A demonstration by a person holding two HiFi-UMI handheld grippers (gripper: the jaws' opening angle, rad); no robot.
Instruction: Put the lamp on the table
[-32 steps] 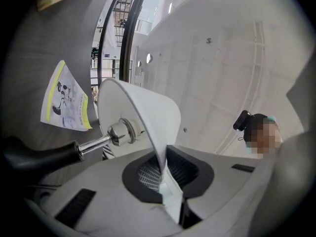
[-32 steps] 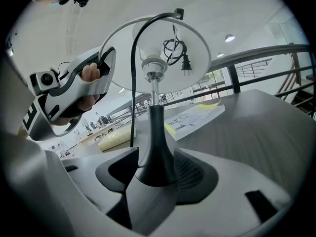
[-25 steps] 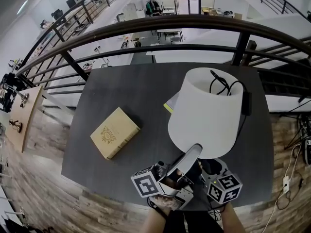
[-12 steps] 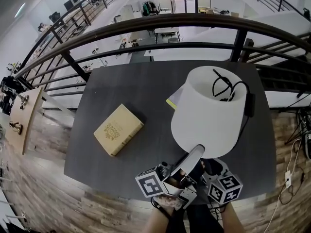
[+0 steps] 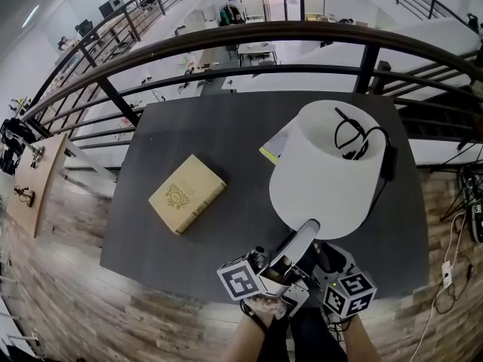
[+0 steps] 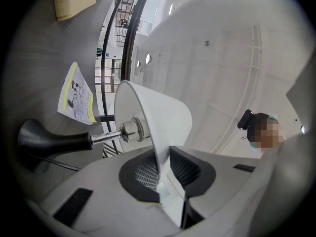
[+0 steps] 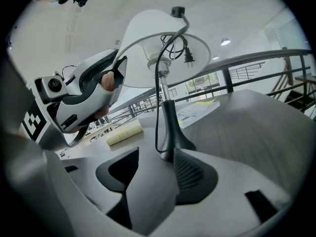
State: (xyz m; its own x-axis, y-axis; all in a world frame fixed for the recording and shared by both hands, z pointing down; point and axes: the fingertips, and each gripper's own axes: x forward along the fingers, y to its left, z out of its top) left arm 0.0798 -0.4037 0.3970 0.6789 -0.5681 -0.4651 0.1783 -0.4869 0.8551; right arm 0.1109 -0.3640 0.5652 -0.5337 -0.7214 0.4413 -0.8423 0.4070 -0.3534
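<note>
The lamp has a white shade (image 5: pixel 326 168), a black stem and a flared black base (image 7: pixel 171 135). It stands upright on the dark table (image 5: pixel 219 134) near the front right. Its cord and plug (image 5: pixel 353 136) lie coiled in the top of the shade. My left gripper (image 5: pixel 304 236) reaches up from the front edge. Its pads (image 6: pixel 145 174) sit on either side of the shade's lower rim (image 6: pixel 163 154) and hold it. My right gripper (image 7: pixel 154 156) is open, low beside the base, with nothing between its fingers. The base stands just beyond its right fingertip.
A tan book (image 5: pixel 187 203) lies left of the lamp. A leaflet with a yellow edge (image 5: pixel 273 148) lies behind the shade. A dark metal railing (image 5: pixel 226 40) runs along the table's far side. Beyond it the floor drops away. Wood flooring surrounds the table.
The whole picture has shifted slightly to the right. The lamp, the book and both grippers keep their places relative to the table.
</note>
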